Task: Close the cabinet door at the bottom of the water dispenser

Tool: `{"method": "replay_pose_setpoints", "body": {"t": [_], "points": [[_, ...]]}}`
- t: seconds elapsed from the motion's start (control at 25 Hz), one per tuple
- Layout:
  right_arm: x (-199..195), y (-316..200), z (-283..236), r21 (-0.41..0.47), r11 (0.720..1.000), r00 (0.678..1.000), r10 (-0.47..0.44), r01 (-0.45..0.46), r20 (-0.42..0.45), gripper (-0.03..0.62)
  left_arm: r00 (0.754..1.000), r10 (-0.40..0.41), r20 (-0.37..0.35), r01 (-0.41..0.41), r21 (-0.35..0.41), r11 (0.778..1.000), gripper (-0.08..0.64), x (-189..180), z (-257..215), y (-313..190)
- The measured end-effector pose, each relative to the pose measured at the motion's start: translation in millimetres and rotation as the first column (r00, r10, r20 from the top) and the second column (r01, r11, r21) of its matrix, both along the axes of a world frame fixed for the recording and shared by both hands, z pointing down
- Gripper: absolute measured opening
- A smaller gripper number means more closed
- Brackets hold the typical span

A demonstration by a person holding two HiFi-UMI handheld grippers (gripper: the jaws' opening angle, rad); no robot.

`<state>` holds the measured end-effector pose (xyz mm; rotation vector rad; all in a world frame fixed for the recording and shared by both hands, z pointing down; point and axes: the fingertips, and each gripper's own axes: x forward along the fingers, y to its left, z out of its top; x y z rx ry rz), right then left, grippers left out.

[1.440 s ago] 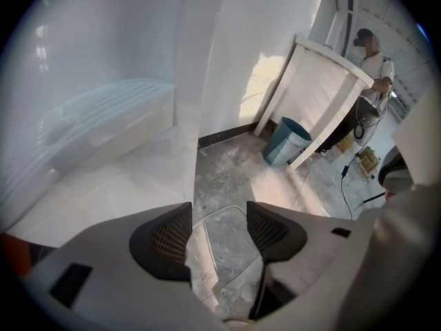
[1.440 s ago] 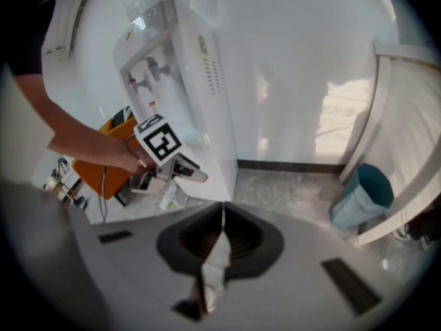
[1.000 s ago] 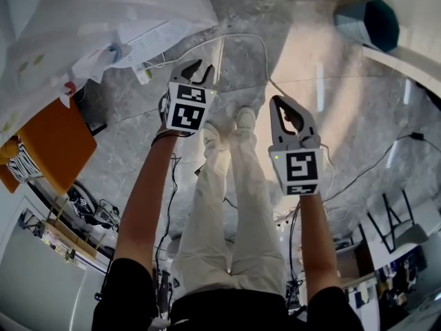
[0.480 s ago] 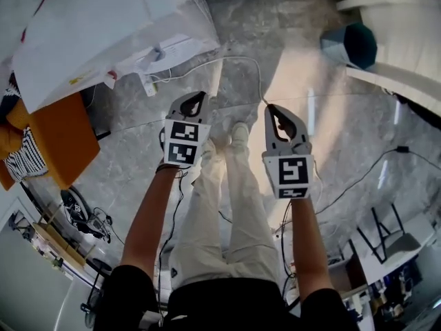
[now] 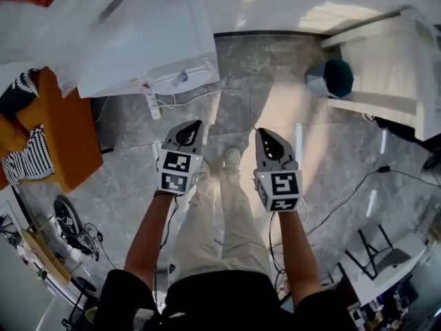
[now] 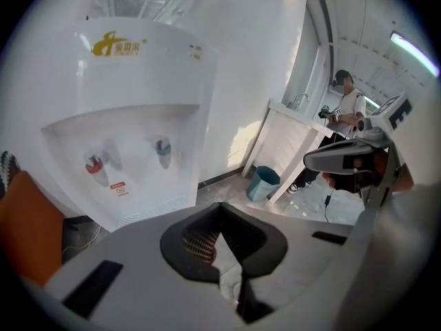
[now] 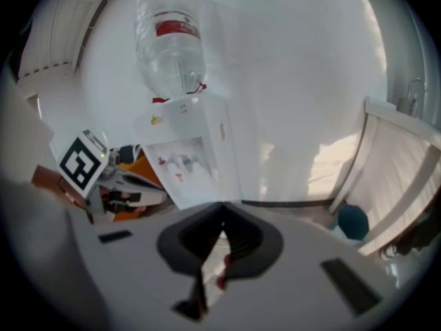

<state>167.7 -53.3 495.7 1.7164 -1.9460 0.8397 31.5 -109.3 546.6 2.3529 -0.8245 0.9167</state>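
Standing ahead and to the left against the white wall is the water dispenser [image 6: 131,102]; its bottom cabinet door cannot be made out in any view. Left gripper [image 5: 193,125] and right gripper [image 5: 267,134] hang side by side above the marble floor [image 5: 275,67], well apart from the dispenser. Both have jaws closed together, nothing between them.

White water dispenser [image 6: 138,109] with gold logo [image 6: 118,45], one red tap [image 6: 96,165] and one blue tap [image 6: 162,147]; grey marbled floor [image 5: 337,164]; teal bin [image 5: 331,78]; orange seat [image 5: 69,136]; black-and-white striped cloth [image 5: 31,158]; cream trousers [image 5: 220,219].
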Motion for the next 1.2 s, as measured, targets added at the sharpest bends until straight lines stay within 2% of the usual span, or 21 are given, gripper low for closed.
{"method": "replay_pose_setpoints", "body": {"t": [0.12,0.2,0.4,0.64,0.84,1.2], "points": [[-5,0,-28,0.027,0.999,0.999,-0.032,0.033,-0.035,0.034,0.999,-0.023,-0.037,0.023,0.007,1.0,0.011,0,-32,1],[-9,3,-45,0.039,0.998,0.997,-0.05,0.052,-0.054,0.034,0.999,-0.018,-0.035,0.019,0.032,0.999,0.011,-2,-51,4],[-19,5,-83,0.062,0.996,0.997,-0.061,0.064,-0.052,0.034,0.998,-0.017,-0.058,0.022,0.082,0.996,0.011,-11,-104,11],[-20,-4,-130,0.135,0.988,0.997,-0.066,0.07,-0.031,0.034,0.998,-0.005,-0.066,0.018,0.203,0.979,0.011,-10,-158,6],[-24,4,-171,0.186,0.98,0.997,-0.063,0.069,-0.034,0.034,0.993,0.01,-0.115,0.017,0.227,0.974,0.011,-5,-204,16],[-21,1,-245,0.293,0.952,0.994,-0.062,0.084,-0.086,0.034,0.989,0.015,-0.15,0.031,0.299,0.954,0.009,-15,-286,22]]}}
